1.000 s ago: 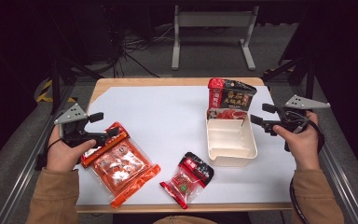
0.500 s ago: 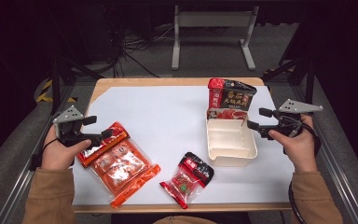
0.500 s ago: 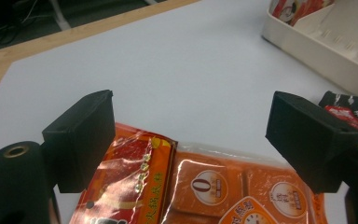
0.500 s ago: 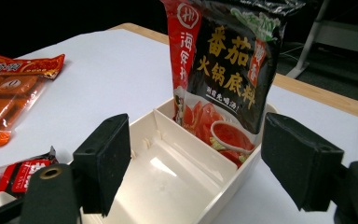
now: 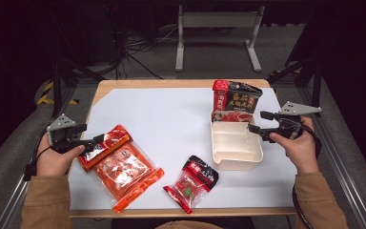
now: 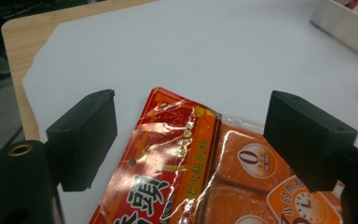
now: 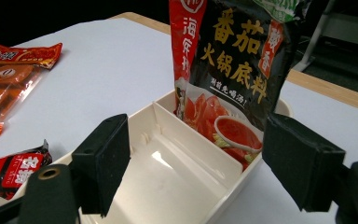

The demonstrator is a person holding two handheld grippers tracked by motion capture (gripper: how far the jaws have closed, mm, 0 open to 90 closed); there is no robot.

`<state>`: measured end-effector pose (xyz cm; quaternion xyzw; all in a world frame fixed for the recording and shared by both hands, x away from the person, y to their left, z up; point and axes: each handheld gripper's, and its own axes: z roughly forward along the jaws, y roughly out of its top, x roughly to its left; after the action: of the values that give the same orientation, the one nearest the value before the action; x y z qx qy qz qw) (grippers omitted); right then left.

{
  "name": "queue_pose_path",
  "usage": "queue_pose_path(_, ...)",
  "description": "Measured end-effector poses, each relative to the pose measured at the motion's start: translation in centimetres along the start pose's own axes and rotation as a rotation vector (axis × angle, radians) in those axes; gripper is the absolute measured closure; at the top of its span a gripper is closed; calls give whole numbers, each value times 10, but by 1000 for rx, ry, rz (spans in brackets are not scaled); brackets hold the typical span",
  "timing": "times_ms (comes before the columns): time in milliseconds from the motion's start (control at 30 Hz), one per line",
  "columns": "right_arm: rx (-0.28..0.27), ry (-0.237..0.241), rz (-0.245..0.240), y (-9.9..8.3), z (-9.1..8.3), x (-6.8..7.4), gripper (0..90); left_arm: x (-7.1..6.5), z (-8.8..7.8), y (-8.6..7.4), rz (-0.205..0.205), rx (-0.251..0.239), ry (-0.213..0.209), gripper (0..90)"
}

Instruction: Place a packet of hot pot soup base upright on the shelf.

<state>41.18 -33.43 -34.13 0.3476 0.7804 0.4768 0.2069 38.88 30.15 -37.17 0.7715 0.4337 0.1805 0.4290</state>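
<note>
At table's left, on white sheet (image 5: 171,119): large orange packet (image 5: 121,164), lying flat, top edge toward left gripper (image 5: 91,141). Left gripper jaws spread wide, hovering over packet's upper end, one jaw either side, not clamped. Near front edge: small red-black packet (image 5: 193,181), flat. At right: cream divided tray (image 5: 233,143), large compartment bare; dark tomato-base pouch (image 5: 233,102) upright in far narrow compartment. Right gripper (image 5: 257,130) at tray's right rim, jaws wide apart, holding nothing.

A wooden table (image 5: 171,84) under a white sheet (image 5: 171,119) stands on grey floor (image 5: 209,52) in a dark room.
</note>
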Motion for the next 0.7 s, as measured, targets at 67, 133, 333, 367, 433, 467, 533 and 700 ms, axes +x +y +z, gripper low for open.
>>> queue_pose_path(67, 4, 1, -1, -1, 1, 0, 241, 1, 3, -4, -5, 0, -5, 194)
queue_pose_path(133, 8, 1, 2, -2, 2, 0, 241, 3, 6, -8, 2, 3, 1, 193)
queue_pose_path(333, 17, 1, 8, -6, 3, -2, 240, 11, 11, -21, -35, 20, 17, 184)
queue_pose_path(367, 17, 1, 8, -6, 3, -2, 240, 11, 11, -21, -35, 20, 17, 184)
queue_pose_path(433, 18, 0, 10, -6, 3, -2, 239, 15, 11, -27, -45, 23, 26, 184)
queue_pose_path(467, 18, 2, 11, -6, 3, -2, 239, 18, 11, -32, -49, 18, 31, 182)
queue_pose_path(533, 21, 6, 14, -7, 4, -2, 238, 20, 12, -37, -47, -2, 10, 170)
queue_pose_path(700, 30, 15, 11, -9, 7, -1, 237, 27, 11, -49, -73, -12, 9, 141)
